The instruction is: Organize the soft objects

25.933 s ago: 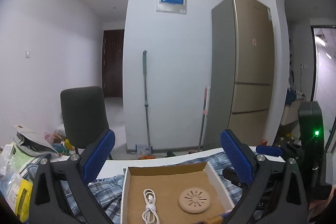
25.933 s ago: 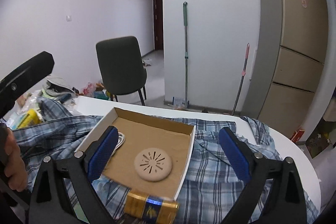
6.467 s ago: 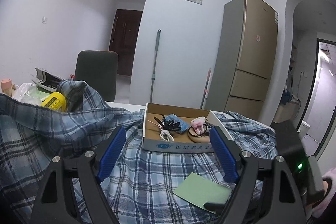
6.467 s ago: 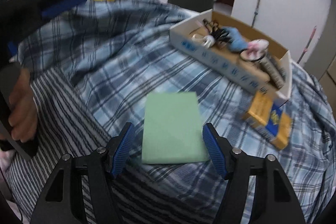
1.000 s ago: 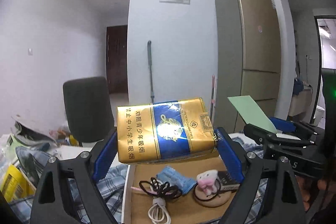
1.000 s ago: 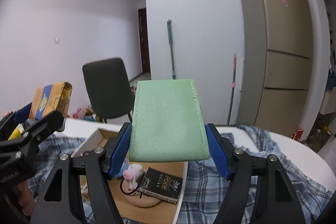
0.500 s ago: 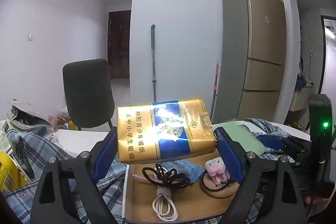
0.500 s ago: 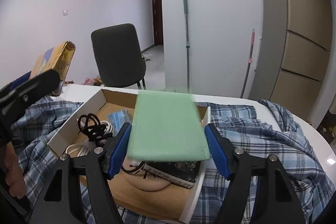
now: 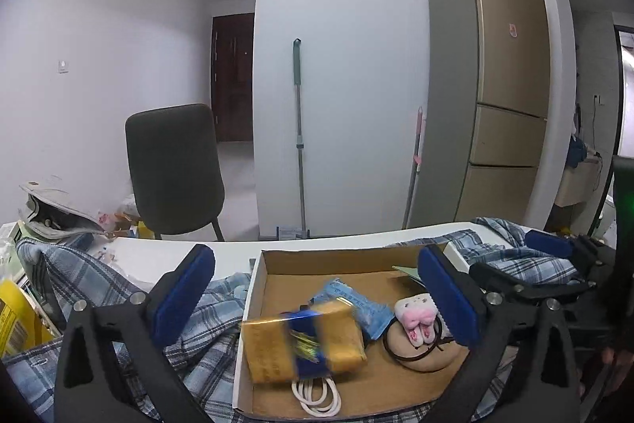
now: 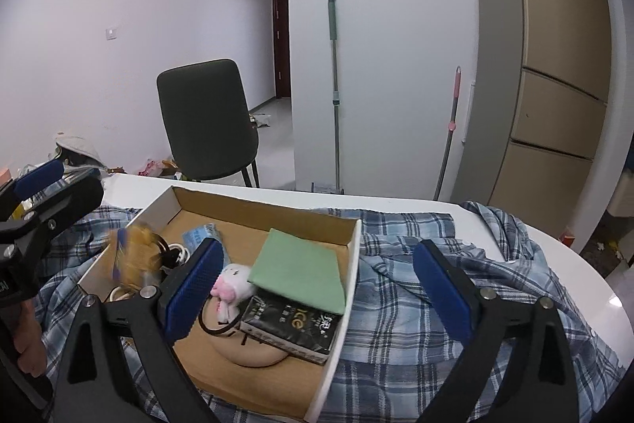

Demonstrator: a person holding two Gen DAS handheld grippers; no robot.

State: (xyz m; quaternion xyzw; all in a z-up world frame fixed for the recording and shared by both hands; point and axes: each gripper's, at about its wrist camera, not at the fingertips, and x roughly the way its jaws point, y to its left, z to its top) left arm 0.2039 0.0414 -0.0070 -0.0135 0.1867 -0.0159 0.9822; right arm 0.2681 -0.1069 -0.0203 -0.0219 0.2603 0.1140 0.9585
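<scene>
From my left wrist I am seeing a chair (image 9: 174,169) and fridge (image 9: 495,98) beyond the table (image 9: 222,252); the left gripper (image 9: 317,298) is opening, empty, the blurred gold pack (image 9: 303,341) lying in the box (image 9: 253,276). From my right wrist, the right gripper (image 10: 317,284) is opening, empty, the green pouch (image 10: 299,270) resting inside the box on a black pack (image 10: 291,326).

Right gripper (image 10: 317,282), jaws opening w/ nothing pressed between the pads, hangs over a cardboard box (image 10: 354,244) on a plaid shirt (image 10: 416,304), green pouch (image 10: 299,270) lying inside atop a black packet (image 10: 293,324) beside a pink plush (image 10: 232,282), gold pack (image 10: 132,256) blurred at the box's left by the left gripper (image 10: 47,185).
</scene>
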